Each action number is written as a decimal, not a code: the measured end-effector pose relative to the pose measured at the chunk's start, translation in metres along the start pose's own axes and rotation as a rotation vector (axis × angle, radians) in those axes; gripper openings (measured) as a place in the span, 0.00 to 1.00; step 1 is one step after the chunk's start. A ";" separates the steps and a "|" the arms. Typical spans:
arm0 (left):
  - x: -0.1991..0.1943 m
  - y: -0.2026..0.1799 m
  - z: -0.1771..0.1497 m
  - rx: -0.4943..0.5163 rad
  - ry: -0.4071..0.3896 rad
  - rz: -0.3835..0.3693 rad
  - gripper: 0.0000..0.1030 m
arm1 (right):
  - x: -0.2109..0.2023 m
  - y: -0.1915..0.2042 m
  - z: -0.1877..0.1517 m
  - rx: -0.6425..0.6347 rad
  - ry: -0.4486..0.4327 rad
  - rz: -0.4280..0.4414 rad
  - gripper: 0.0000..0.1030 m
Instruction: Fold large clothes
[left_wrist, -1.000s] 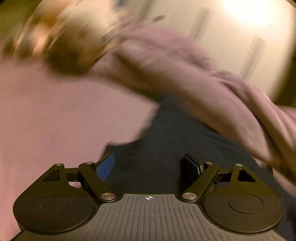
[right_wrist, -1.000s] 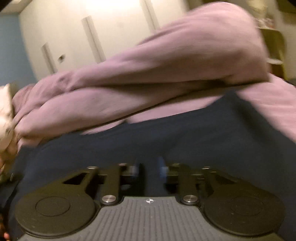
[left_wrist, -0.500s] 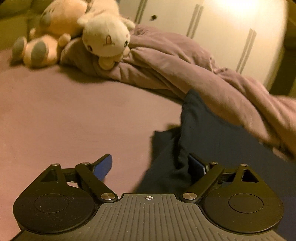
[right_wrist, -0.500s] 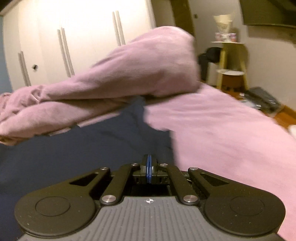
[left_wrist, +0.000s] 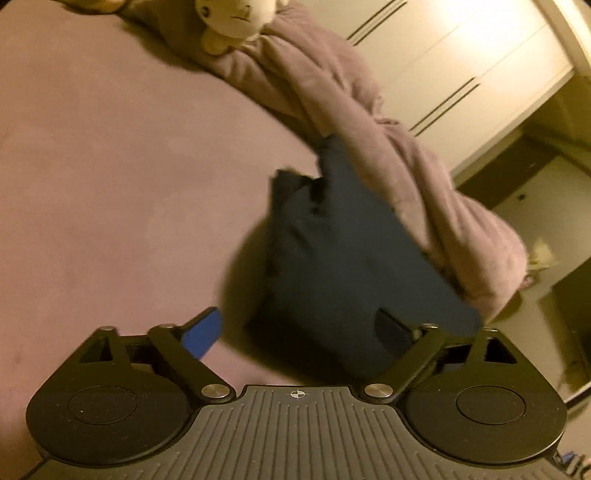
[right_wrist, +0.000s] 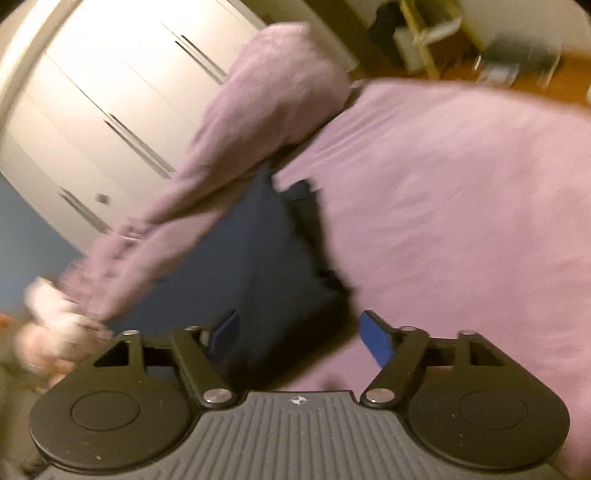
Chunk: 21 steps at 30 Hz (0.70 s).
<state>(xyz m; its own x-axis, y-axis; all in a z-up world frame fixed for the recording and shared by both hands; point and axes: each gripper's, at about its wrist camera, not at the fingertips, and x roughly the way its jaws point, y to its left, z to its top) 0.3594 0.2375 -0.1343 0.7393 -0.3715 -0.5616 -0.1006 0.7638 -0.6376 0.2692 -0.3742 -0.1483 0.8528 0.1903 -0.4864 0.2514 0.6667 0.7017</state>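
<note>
Navy-blue fabric, a large dark garment (left_wrist: 343, 258) bunched into a loose heap, lies on the flat pink-mauve bed sheet (left_wrist: 110, 184), filling the centre and lower right of the left wrist view; in the right wrist view the same garment (right_wrist: 258, 251) runs from the centre down to the lower middle of the frame. No container shows in either view. Along the garment's far edge, touching it, lies a long rumpled mauve duvet roll (left_wrist: 388, 147), crossing the left view from top centre to the right edge. At the top of that view a cream plush toy (left_wrist: 232, 18) rests on the duvet. Behind stand white wardrobe doors with dark vertical handles (left_wrist: 461, 74). The left gripper (left_wrist: 303, 332) has its jaws opening, blue pads spread wide, with the near edge of the garment between them and neither pad pressing on it. The right gripper (right_wrist: 301, 336) also has its jaws opening, the garment's near corner low between the blue pads, held by neither. Half a second ago the right pads were pressed together with nothing between them, and the left ones stood a little narrower. Both views now show the room tilted, where it was level before, and the garment sits further from the left camera.
</note>
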 end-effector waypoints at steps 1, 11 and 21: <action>0.009 0.001 0.001 -0.013 0.008 0.007 0.94 | 0.008 -0.004 0.002 0.052 0.026 0.025 0.77; 0.066 0.013 0.003 -0.213 0.045 -0.009 0.67 | 0.059 -0.032 0.007 0.353 0.025 0.038 0.52; 0.042 -0.014 0.014 -0.132 0.009 -0.053 0.31 | 0.043 0.023 0.008 0.056 -0.060 -0.099 0.21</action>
<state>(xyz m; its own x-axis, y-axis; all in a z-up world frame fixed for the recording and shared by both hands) 0.4008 0.2182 -0.1413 0.7401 -0.4142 -0.5299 -0.1493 0.6670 -0.7299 0.3155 -0.3563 -0.1485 0.8479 0.0814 -0.5239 0.3593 0.6383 0.6808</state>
